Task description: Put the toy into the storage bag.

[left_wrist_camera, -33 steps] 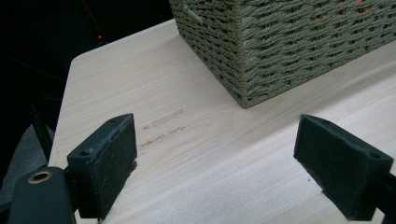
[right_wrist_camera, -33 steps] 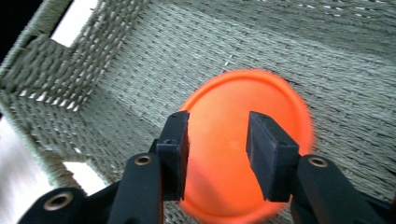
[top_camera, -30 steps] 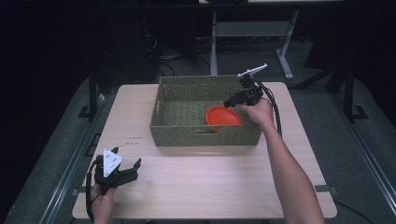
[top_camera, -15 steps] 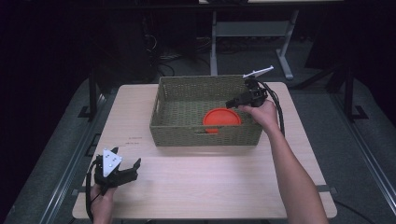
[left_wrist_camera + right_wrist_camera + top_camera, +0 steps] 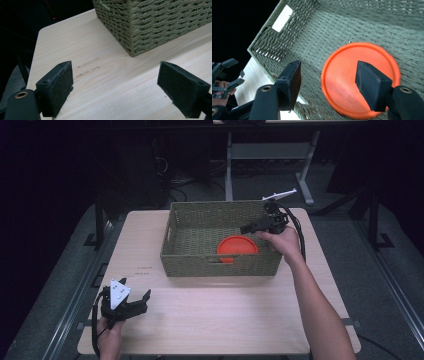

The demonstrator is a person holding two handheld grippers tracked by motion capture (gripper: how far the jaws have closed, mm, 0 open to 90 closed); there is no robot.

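orange disc in the basket, both grippers empty

dark room, cables and metal stands lay beyond the pale wooden table, and you worked from its near edge. your right gripper hung over the right end of the woven basket, its jaws spread apart and holding nothing. just below and ahead of those jaws, the orange disc lay flat on the basket floor, close to the near wall. in the right gripper view the disc sat under the right-hand jaw, partly covered by it, while the other jaw stood over bare weave; whether that jaw touched the disc could not be told. past the left-hand jaw, the cut-out handle in the basket's end wall showed pale table through it.

your left gripper rested low at the table's near left corner, well apart from the basket, with its jaws also wide and empty. in the left gripper view, bare wood lay between its pads, and a corner of the basket stood ahead and a little to the right. faint printed marks sat on the wood just ahead of the left-hand pad.
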